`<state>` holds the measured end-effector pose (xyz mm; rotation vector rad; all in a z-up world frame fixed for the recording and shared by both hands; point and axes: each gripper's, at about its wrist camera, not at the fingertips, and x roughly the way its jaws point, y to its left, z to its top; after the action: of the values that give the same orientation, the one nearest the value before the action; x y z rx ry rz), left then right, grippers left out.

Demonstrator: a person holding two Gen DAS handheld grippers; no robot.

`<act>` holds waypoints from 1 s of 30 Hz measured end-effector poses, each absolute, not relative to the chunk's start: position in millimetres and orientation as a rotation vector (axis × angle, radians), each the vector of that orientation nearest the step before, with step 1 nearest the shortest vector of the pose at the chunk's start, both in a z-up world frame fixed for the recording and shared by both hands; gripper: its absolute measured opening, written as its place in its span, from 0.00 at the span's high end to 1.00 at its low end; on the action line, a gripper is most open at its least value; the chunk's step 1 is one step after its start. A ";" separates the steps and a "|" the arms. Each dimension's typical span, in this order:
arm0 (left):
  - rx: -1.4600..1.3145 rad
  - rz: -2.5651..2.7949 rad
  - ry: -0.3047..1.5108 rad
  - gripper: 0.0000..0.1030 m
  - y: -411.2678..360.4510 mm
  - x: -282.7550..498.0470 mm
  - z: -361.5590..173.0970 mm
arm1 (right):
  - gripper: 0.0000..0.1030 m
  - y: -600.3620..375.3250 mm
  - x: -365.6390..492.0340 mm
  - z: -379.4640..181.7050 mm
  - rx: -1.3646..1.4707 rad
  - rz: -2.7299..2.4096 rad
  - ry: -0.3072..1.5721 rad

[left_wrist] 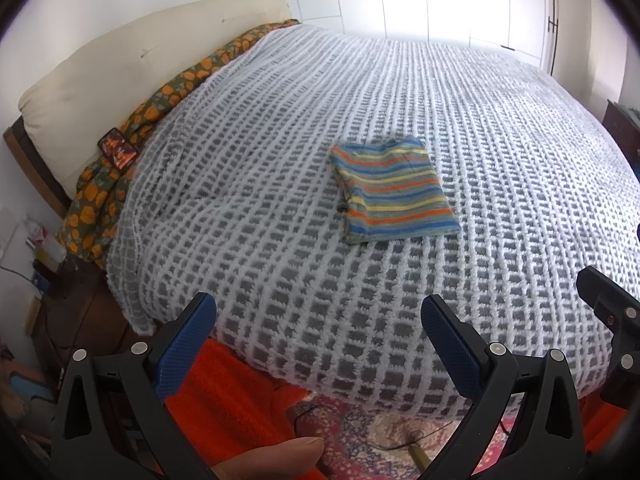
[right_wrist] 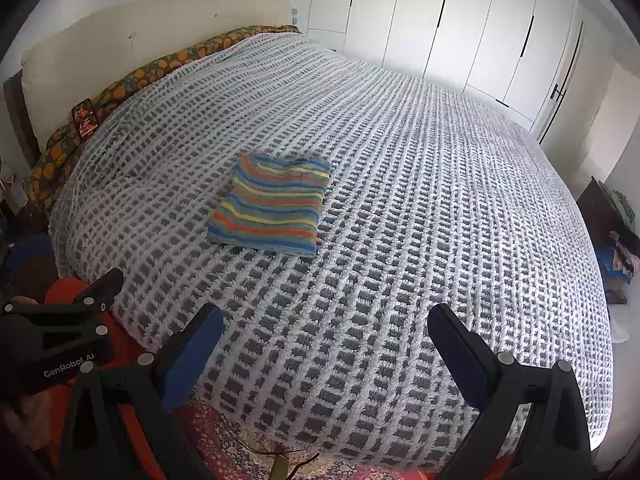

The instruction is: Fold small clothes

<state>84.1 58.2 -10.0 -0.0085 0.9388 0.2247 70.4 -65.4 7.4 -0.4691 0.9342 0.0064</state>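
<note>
While the striped garment (left_wrist: 394, 188) lies folded on the bed (left_wrist: 280, 240), well apart from me, I hold left claw (left_wrist: 318, 320) and right claw (right_wrist: 326, 332) wide — both empty. It looks soft and light — I would pinch an edge.

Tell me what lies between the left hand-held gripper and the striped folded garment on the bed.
Only bare grey-and-white blanket lies between the open left hand-held gripper and the striped garment; the left wrist view shows this.

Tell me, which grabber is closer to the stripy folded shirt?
Neither clearly. The stripy shirt lies out on the bed; the left gripper and right gripper both hang back at the bed's edge, jaws open, touching nothing.
</note>
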 end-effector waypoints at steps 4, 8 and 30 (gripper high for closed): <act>-0.003 0.221 0.930 0.01 56.5 83.3 -5.5 | 0.02 -63.9 70.2 8.3 -0.471 0.016 0.938; -0.003 0.222 0.926 0.01 56.9 82.9 -2.5 | 0.02 -63.2 69.4 8.0 -0.475 0.018 0.940; -0.039 0.200 0.965 0.01 59.9 86.3 -8.3 | 0.02 -62.5 72.3 5.4 -0.388 0.103 1.019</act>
<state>86.3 59.9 -8.3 -0.0389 0.9645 0.2001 72.3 -62.5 5.4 -0.3878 1.0194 0.1030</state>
